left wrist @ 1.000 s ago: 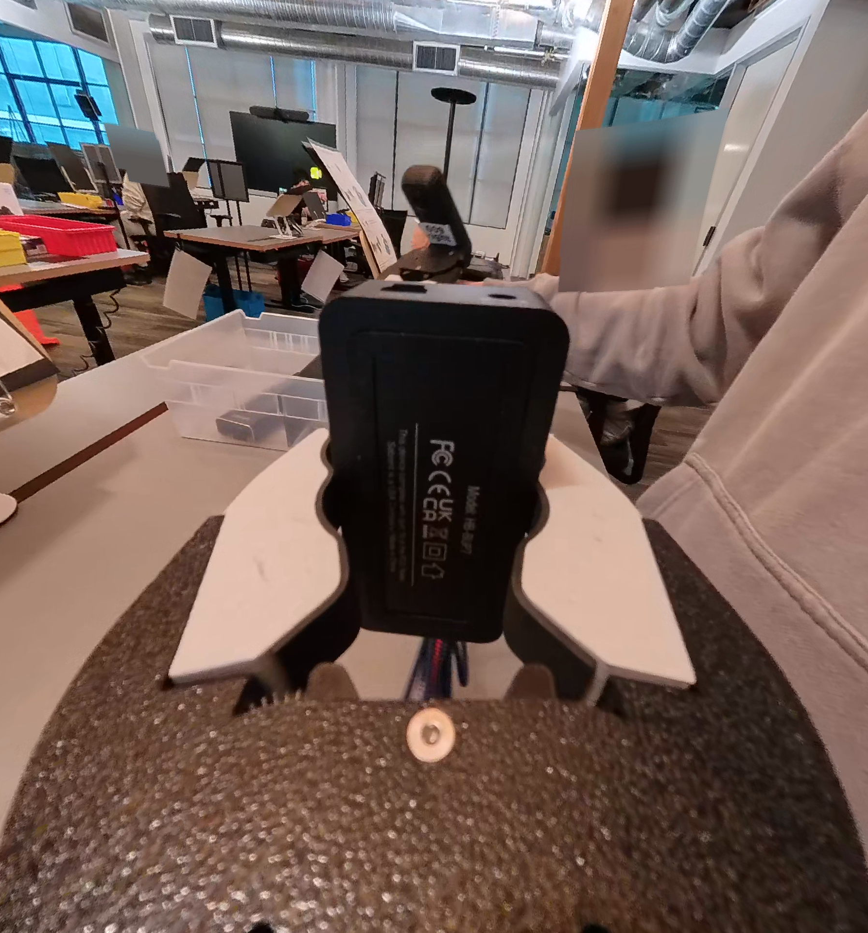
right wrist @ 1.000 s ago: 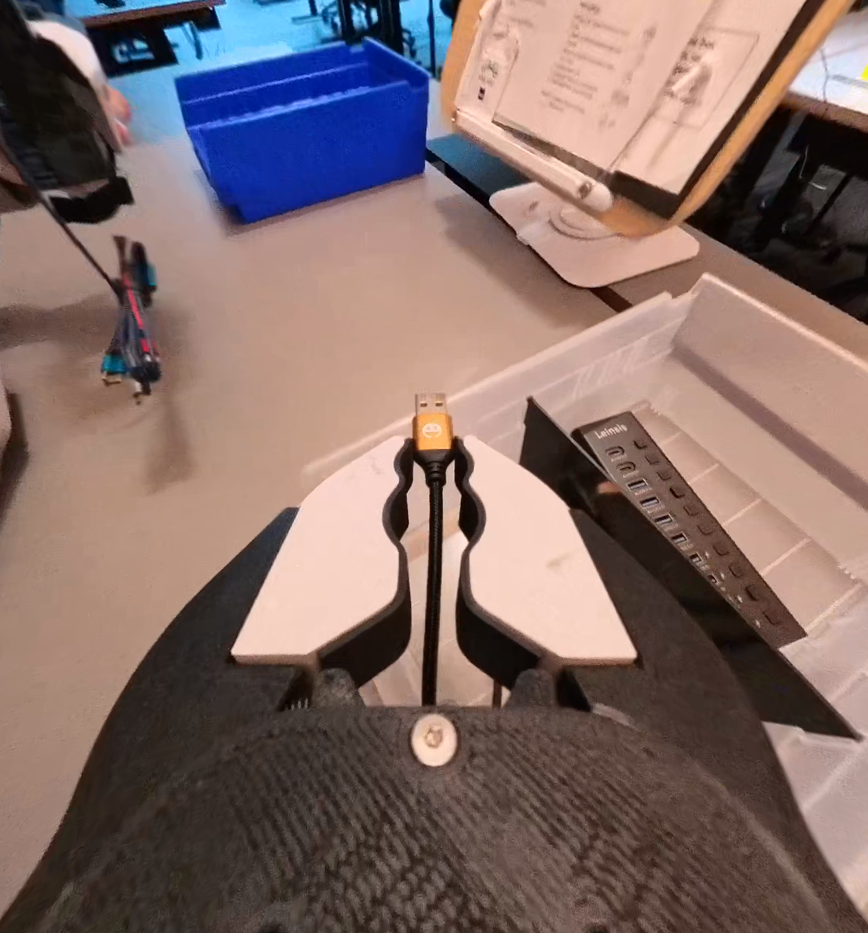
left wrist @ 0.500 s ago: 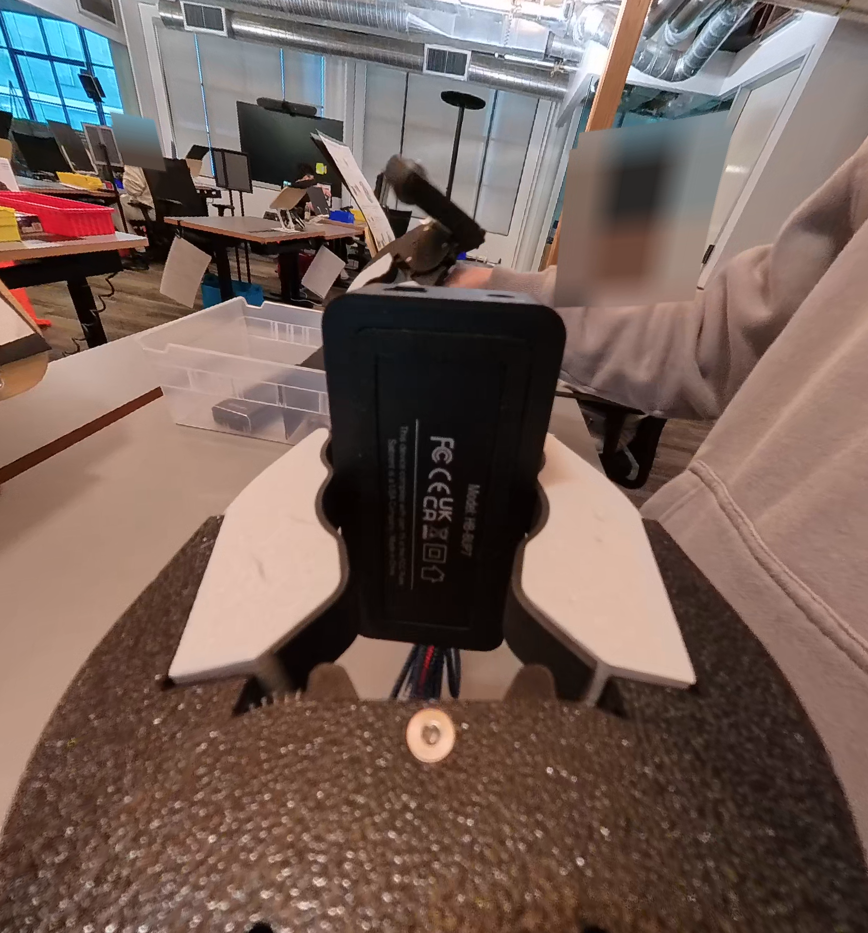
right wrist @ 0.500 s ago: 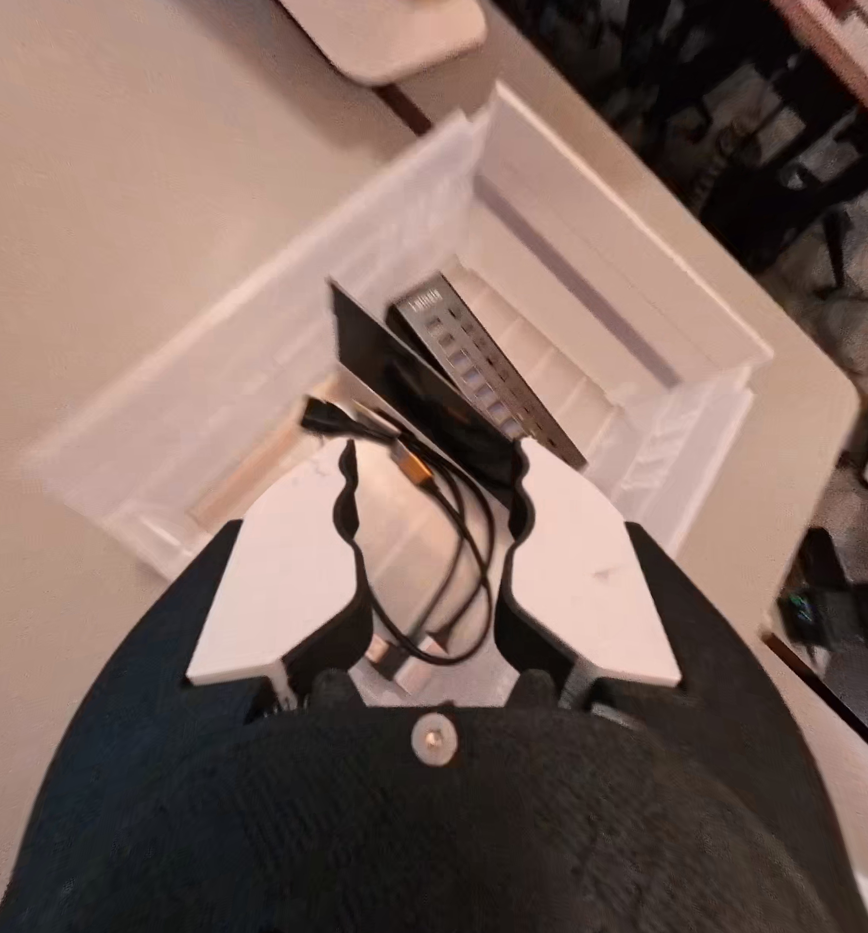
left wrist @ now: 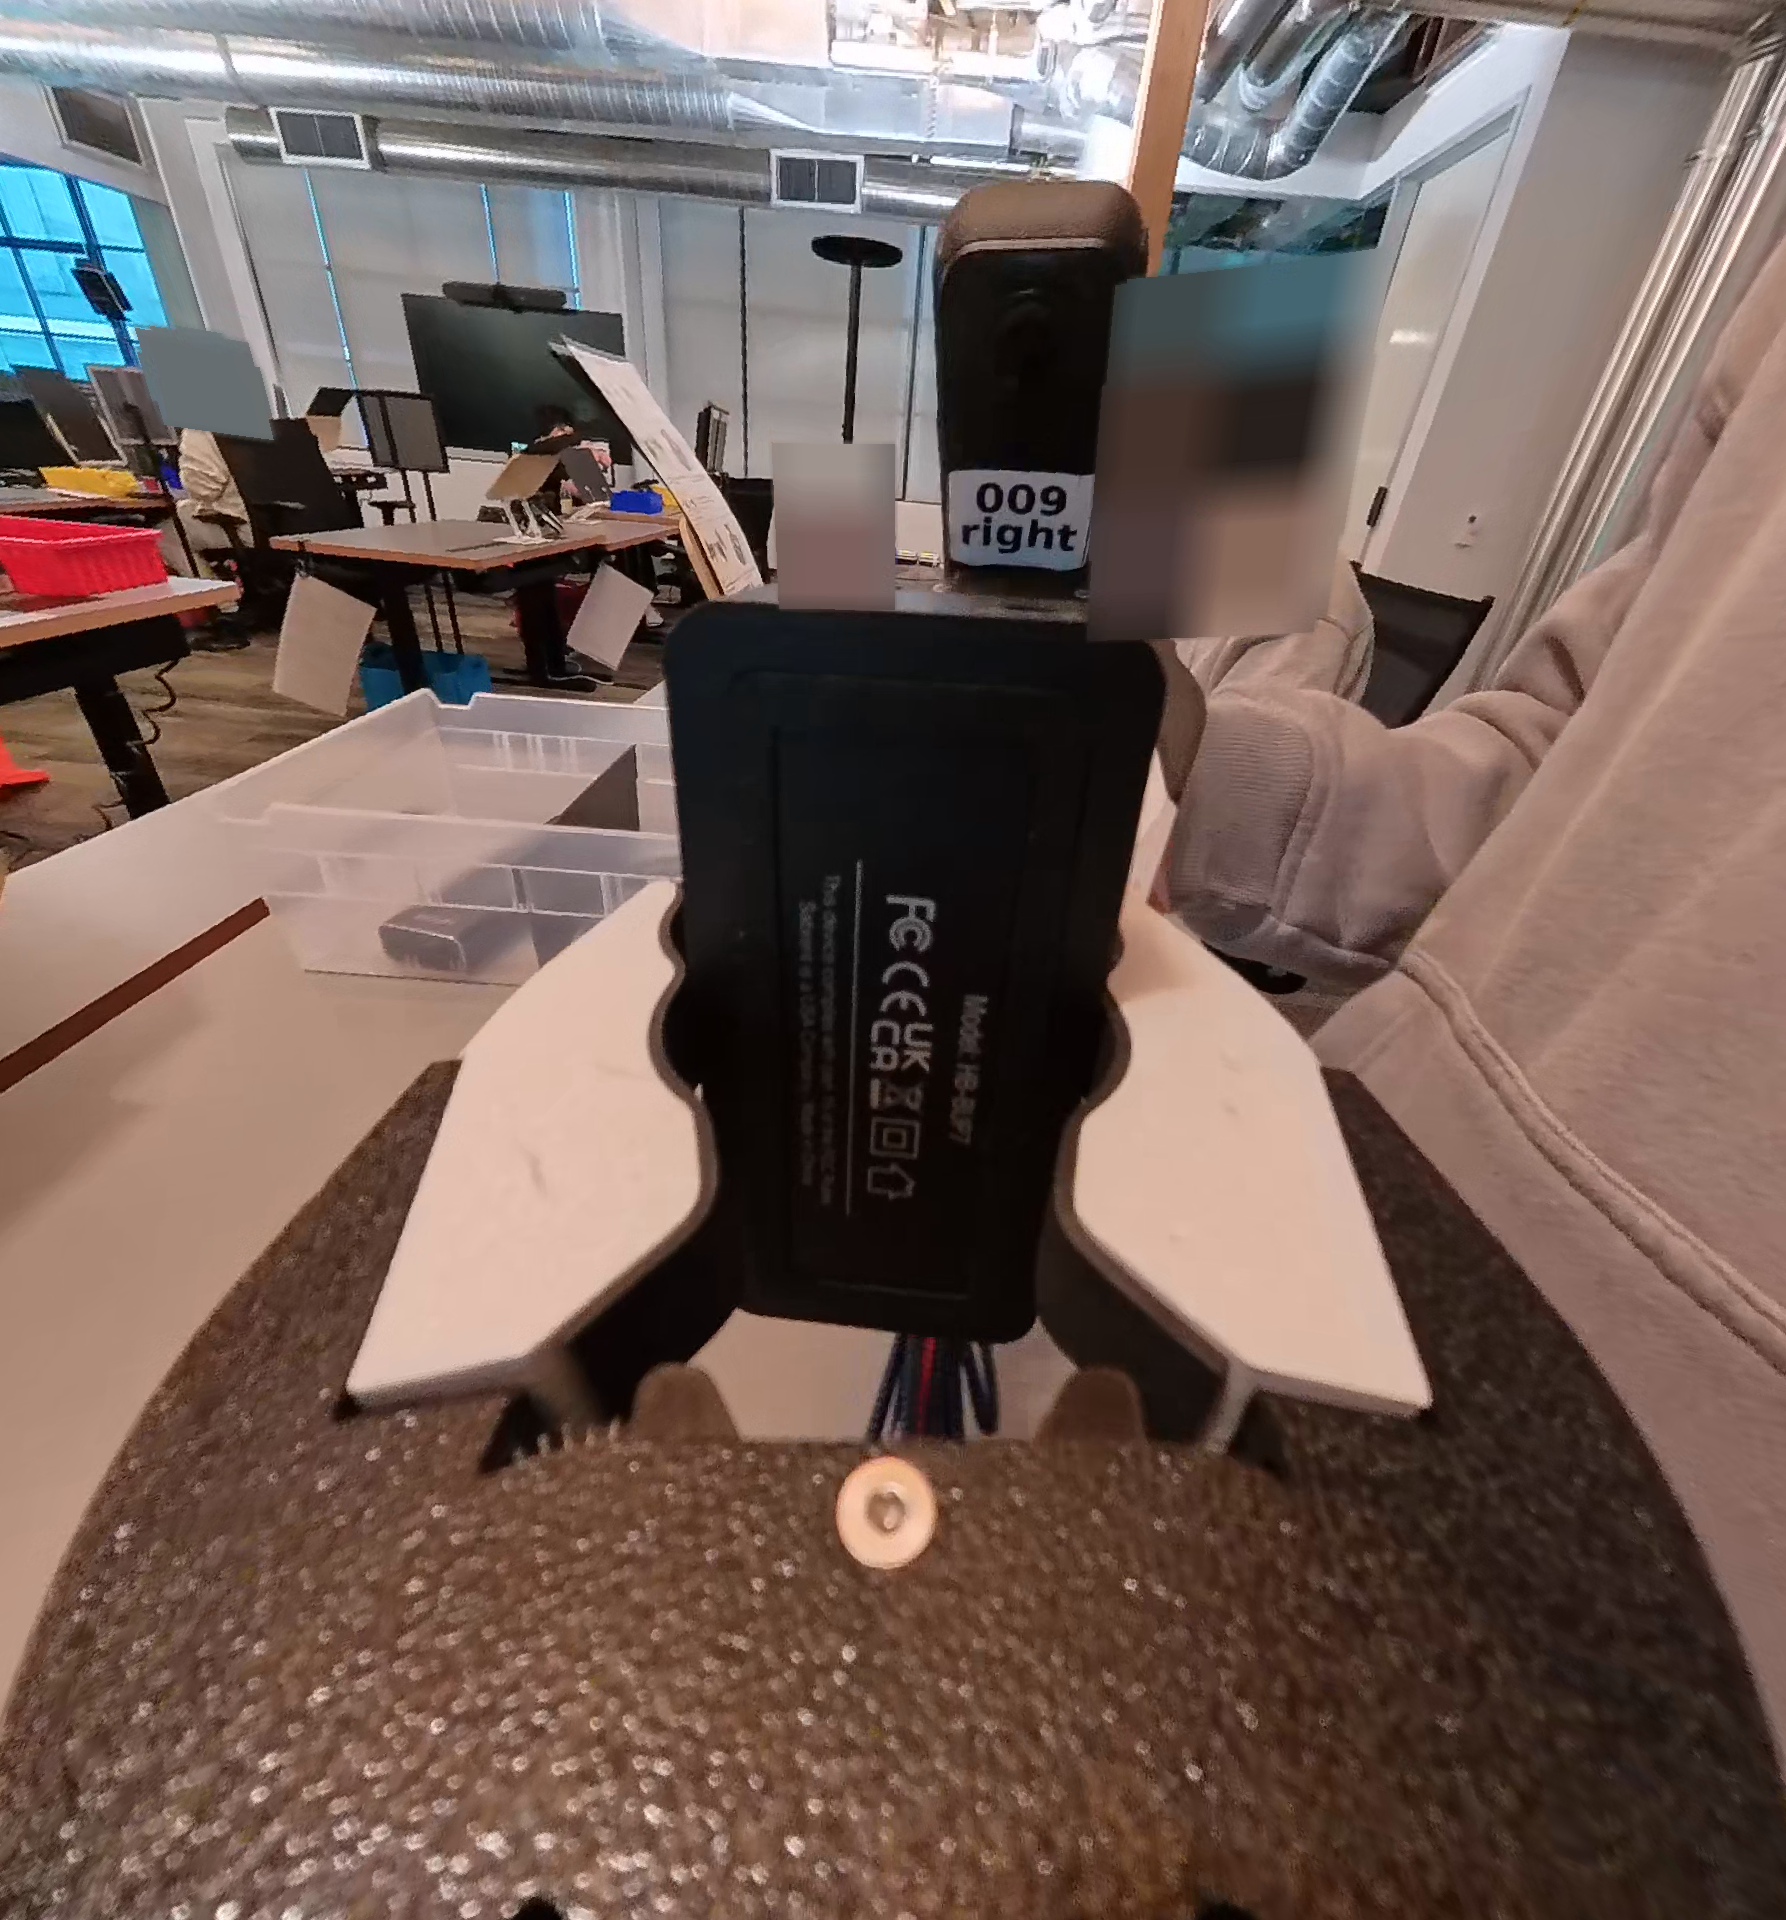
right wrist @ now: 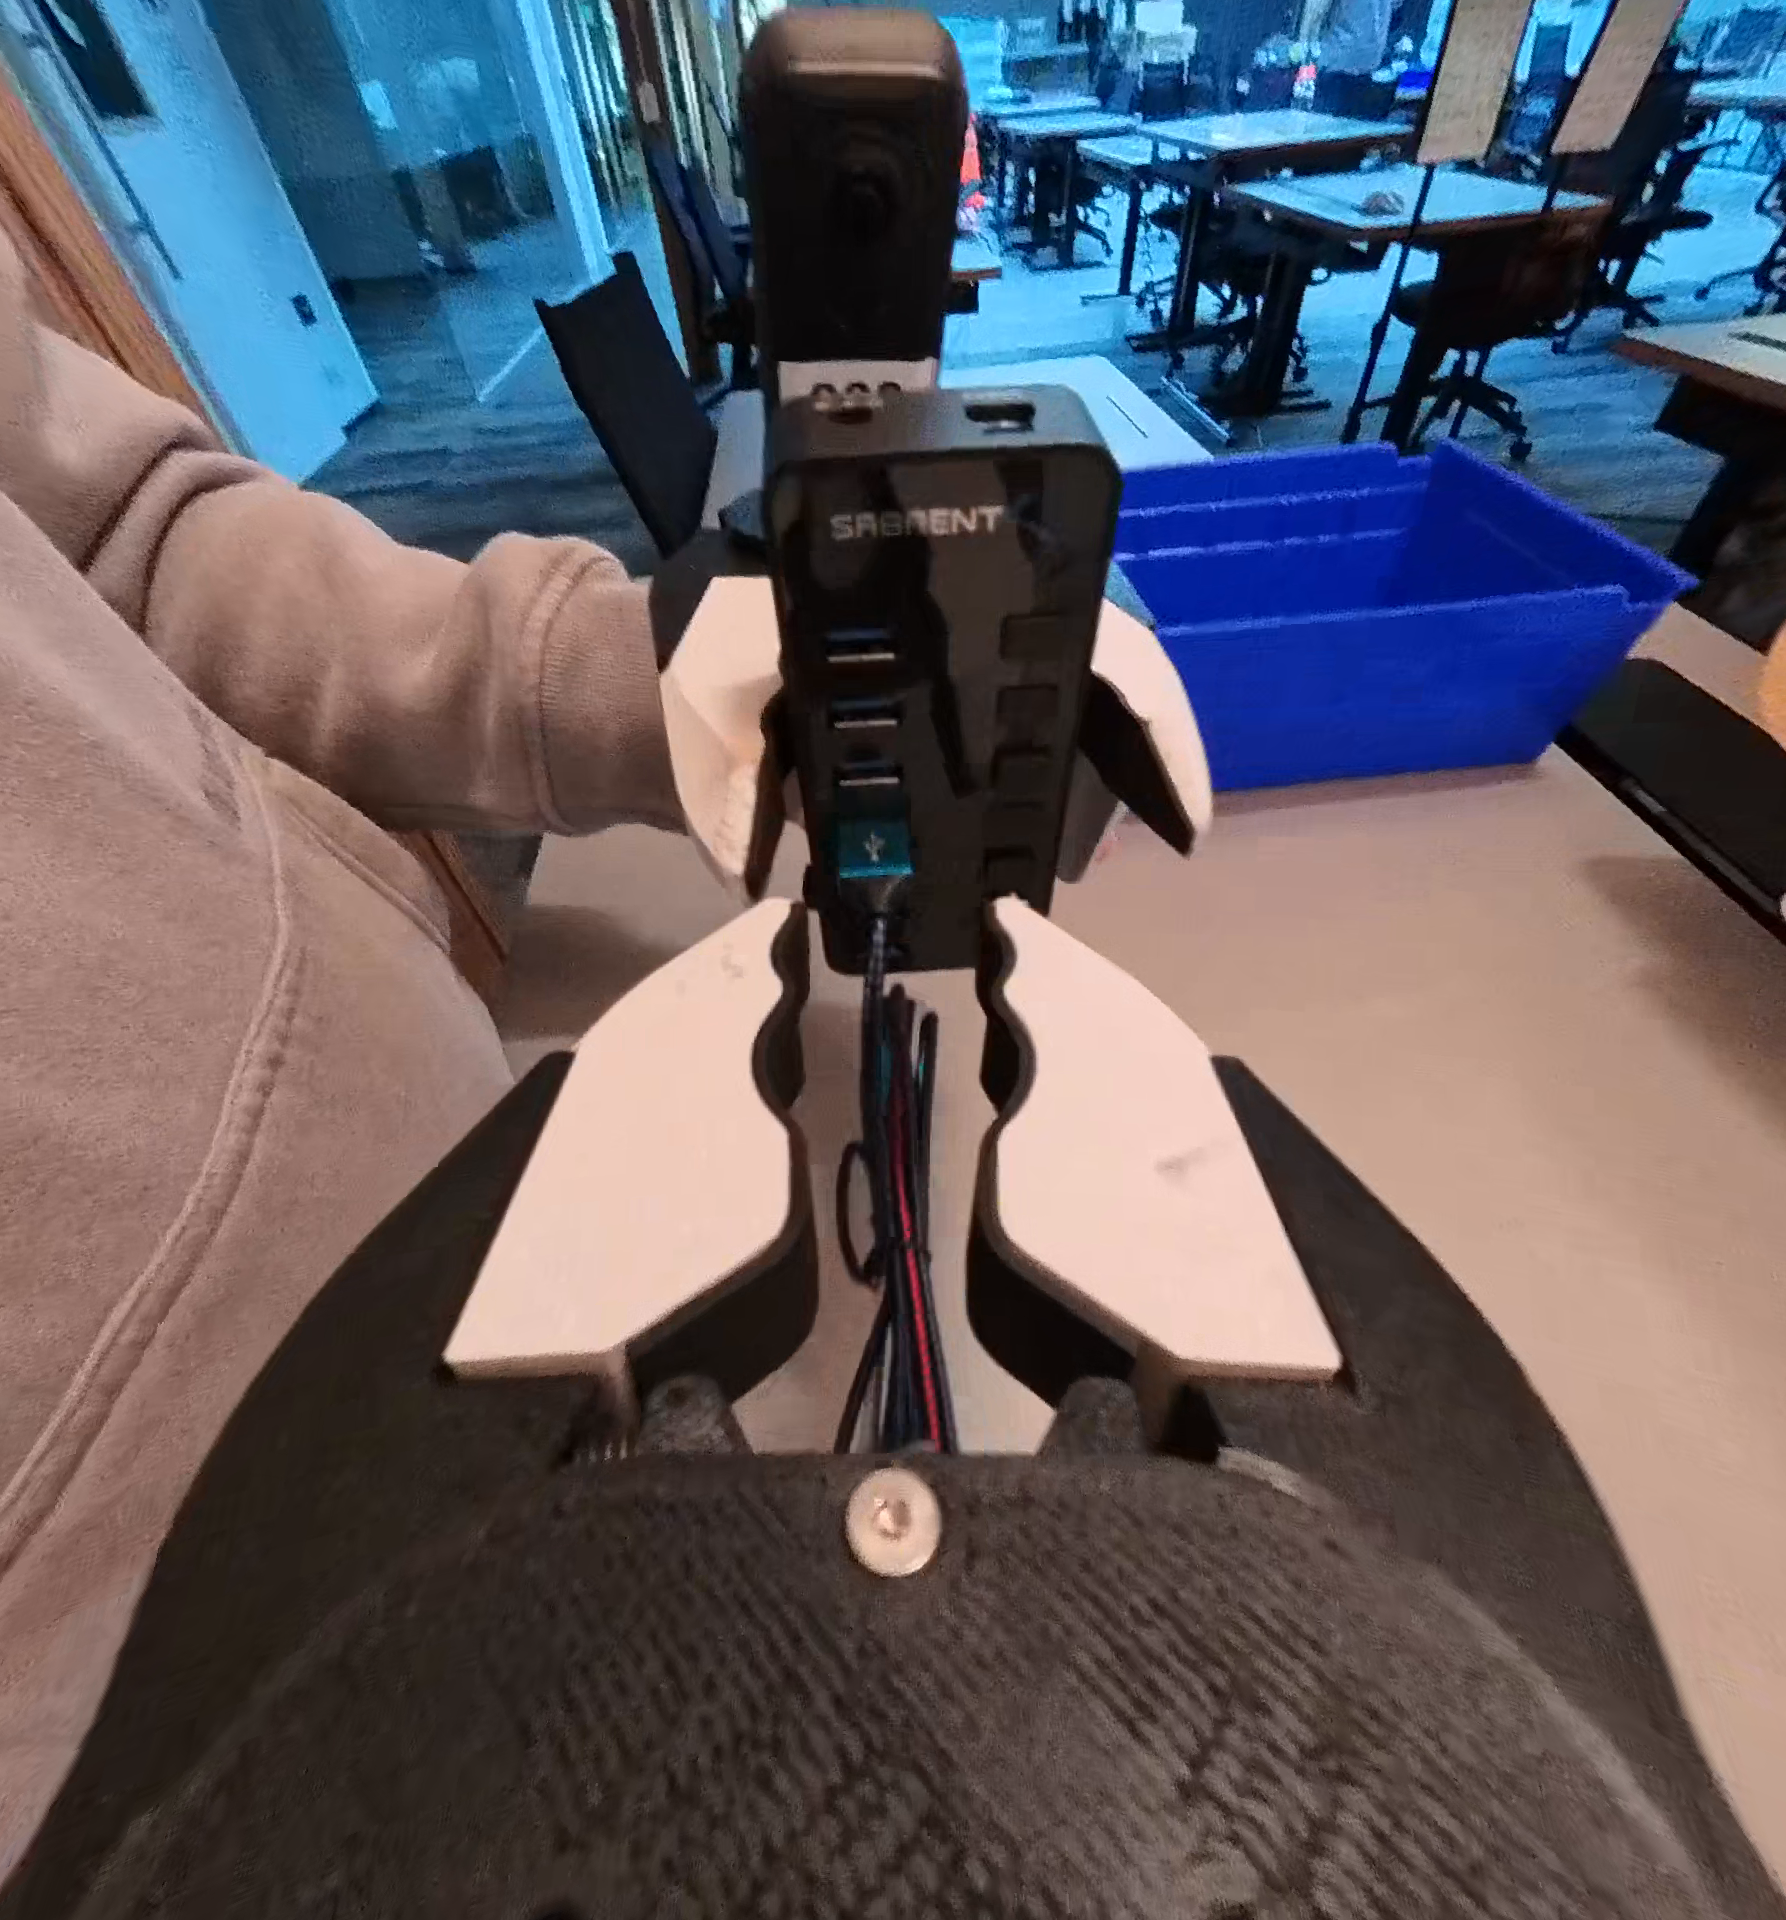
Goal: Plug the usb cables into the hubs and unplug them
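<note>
My left gripper [left wrist: 899, 920] is shut on a black USB hub [left wrist: 910, 987] and holds it upright above the table, its back to the left wrist view. In the right wrist view the hub's port side [right wrist: 946, 644] shows between the left gripper's white fingers [right wrist: 723, 727]. A teal USB plug [right wrist: 871, 847] sits in a lower port. Several black, red and blue cables [right wrist: 899, 1226] hang below the hub. My right gripper [right wrist: 894, 914] is open, with its fingertips on either side of the hub's bottom end and the cables running between them.
A clear plastic bin [left wrist: 369, 810] on the table at left holds another dark hub [left wrist: 432, 935]. A blue bin [right wrist: 1388, 665] stands behind the held hub. The person's beige sleeve [right wrist: 349, 623] fills the side. The right gripper's camera post [left wrist: 1040, 395] rises behind the hub.
My right gripper let go of the orange-plug cable over the clear bin, then swung round to face the hub, open. My left gripper kept its hold on the hub.
</note>
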A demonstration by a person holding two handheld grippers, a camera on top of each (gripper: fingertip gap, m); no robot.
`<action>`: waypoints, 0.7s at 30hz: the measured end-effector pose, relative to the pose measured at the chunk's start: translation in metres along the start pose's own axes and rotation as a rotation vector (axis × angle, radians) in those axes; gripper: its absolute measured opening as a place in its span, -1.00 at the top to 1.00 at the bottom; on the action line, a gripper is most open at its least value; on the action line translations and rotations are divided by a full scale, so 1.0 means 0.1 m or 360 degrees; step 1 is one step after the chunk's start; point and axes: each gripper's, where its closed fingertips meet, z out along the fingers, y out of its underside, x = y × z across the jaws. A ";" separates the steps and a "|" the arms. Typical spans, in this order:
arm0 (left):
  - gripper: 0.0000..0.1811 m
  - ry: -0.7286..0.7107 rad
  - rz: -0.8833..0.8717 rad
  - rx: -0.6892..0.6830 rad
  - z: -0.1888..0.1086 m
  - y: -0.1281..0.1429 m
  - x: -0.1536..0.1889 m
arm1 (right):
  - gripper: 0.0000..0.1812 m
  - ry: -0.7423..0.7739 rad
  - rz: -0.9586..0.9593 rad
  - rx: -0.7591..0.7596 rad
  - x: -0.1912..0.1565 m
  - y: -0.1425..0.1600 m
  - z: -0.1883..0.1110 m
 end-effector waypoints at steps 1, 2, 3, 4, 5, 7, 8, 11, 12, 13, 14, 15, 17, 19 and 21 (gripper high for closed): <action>0.23 0.0013 0.0003 0.0008 0.00 -0.01 0.02 | 0.73 -0.0019 -0.0021 0.0031 -0.03 -0.02 0.02; 0.23 0.0021 0.0007 0.0018 -0.01 -0.02 0.03 | 0.74 0.0002 -0.0037 0.0044 -0.03 -0.03 0.04; 0.24 0.0026 0.0010 0.0022 -0.01 -0.03 0.04 | 0.74 0.0025 -0.0053 0.0054 -0.03 -0.04 0.07; 0.24 0.0037 0.0011 0.0025 -0.01 -0.04 0.05 | 0.78 0.0018 -0.0070 0.0072 -0.06 -0.06 0.09; 0.24 0.0038 0.0014 0.0036 -0.02 -0.05 0.06 | 0.83 -0.0004 -0.0087 0.0085 -0.09 -0.07 0.11; 0.23 0.0022 0.0015 0.0067 -0.02 -0.09 0.05 | 0.83 0.0049 -0.0092 0.0137 -0.08 -0.12 0.11; 0.22 0.0032 0.0016 0.0076 -0.02 -0.10 0.06 | 0.85 0.0039 -0.0091 0.0163 -0.10 -0.14 0.11; 0.23 0.0046 0.0013 0.0096 -0.02 -0.12 0.07 | 0.85 0.0043 -0.0074 0.0215 -0.11 -0.17 0.09; 0.22 0.0050 0.0014 0.0095 -0.01 -0.13 0.08 | 0.85 0.0045 -0.0088 0.0222 -0.12 -0.17 0.08; 0.24 0.0053 0.0019 0.0088 -0.01 -0.12 0.09 | 0.85 0.0057 -0.0098 0.0218 -0.12 -0.18 0.08; 0.24 0.0068 0.0027 0.0071 -0.01 -0.12 0.11 | 0.85 0.0036 -0.0099 0.0208 -0.14 -0.17 0.08; 0.24 0.0078 0.0030 0.0058 -0.01 -0.11 0.12 | 0.85 0.0024 -0.0100 0.0183 -0.15 -0.16 0.08; 0.22 0.0140 -0.0011 0.0082 -0.03 -0.11 0.17 | 0.85 0.0013 -0.0107 0.0146 -0.20 -0.18 0.08; 0.22 0.0145 -0.0009 0.0012 -0.03 -0.05 0.18 | 0.84 0.0037 -0.0169 0.0018 -0.20 -0.15 0.07; 0.22 0.0144 0.0033 -0.0052 -0.02 -0.04 0.21 | 0.84 0.0033 -0.0194 -0.0071 -0.23 -0.11 0.06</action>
